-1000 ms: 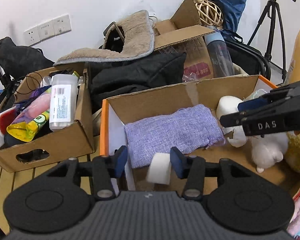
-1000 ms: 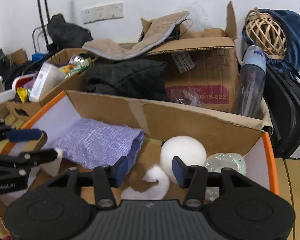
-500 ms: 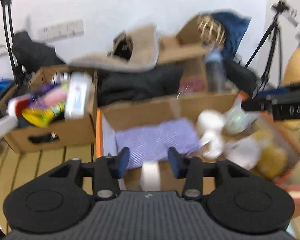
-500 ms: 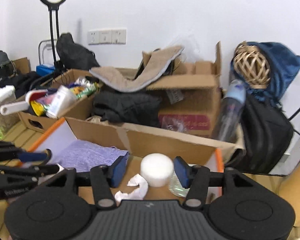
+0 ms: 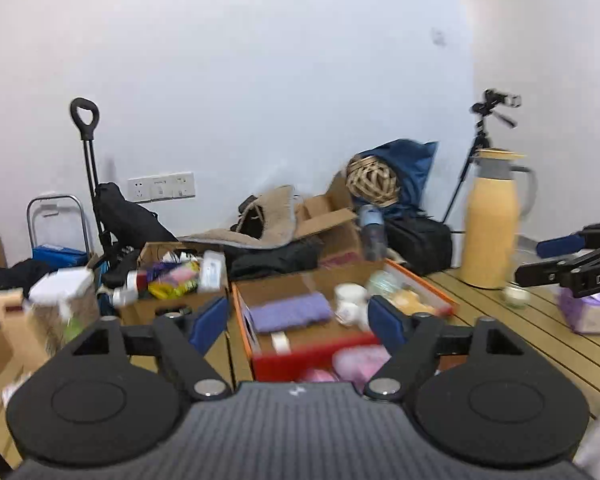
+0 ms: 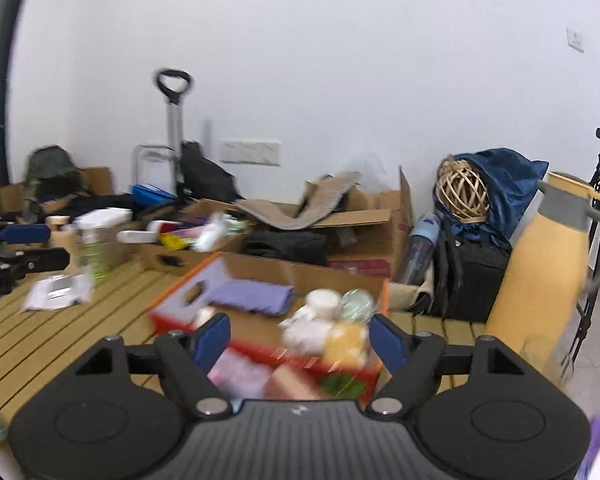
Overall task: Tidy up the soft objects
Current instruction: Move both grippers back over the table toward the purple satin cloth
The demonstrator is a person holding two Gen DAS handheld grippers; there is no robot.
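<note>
Inside orange-rimmed cardboard box [image 5: 420,284]: purple cloth [image 5: 290,312], white ball [image 5: 350,293], plush toys [image 6: 326,334].

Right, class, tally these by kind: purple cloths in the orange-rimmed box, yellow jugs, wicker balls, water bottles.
Purple cloth: 1
Yellow jug: 1
Wicker ball: 1
Water bottle: 1
Total: 4
</note>
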